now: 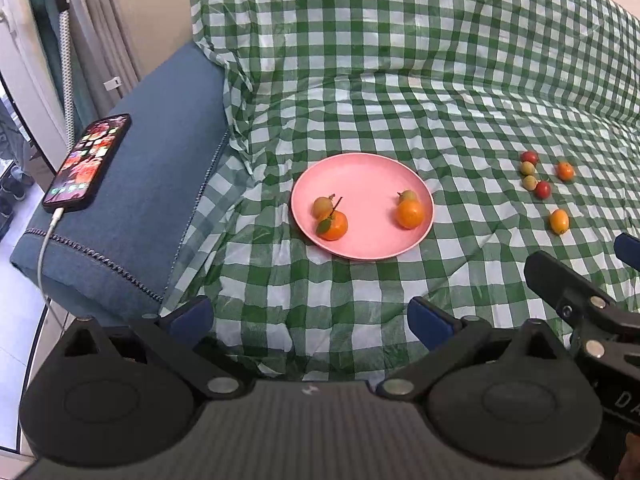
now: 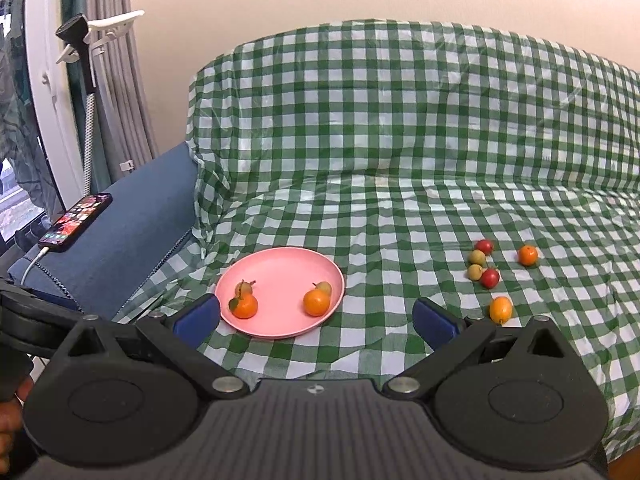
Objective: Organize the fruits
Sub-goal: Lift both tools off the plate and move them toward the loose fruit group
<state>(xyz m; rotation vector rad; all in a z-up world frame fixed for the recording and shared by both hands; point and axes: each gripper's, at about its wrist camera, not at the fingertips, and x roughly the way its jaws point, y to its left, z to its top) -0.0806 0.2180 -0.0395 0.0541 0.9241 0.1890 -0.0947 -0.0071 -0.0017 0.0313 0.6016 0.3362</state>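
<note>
A pink plate [image 1: 368, 178] [image 2: 280, 268] lies on the green checked cloth. It holds two orange citrus fruits [image 1: 333, 226] [image 1: 409, 213] and two small greenish fruits [image 1: 321, 206] [image 1: 408, 196]. Loose fruit lies to the right: two red fruits [image 2: 484, 246] [image 2: 490, 278], two greenish ones [image 2: 477, 257], an orange [image 2: 528, 255] and a yellow-orange fruit [image 2: 501, 309]. My left gripper [image 1: 312, 320] is open and empty, below the plate. My right gripper [image 2: 316, 316] is open and empty, near the plate's front edge.
A phone [image 1: 88, 162] on a charging cable lies on the blue sofa arm [image 1: 152, 200] at the left. The cloth rises over the sofa back [image 2: 400, 100]. Curtains and a stand [image 2: 86, 80] are far left. The right gripper's body shows in the left wrist view [image 1: 580, 304].
</note>
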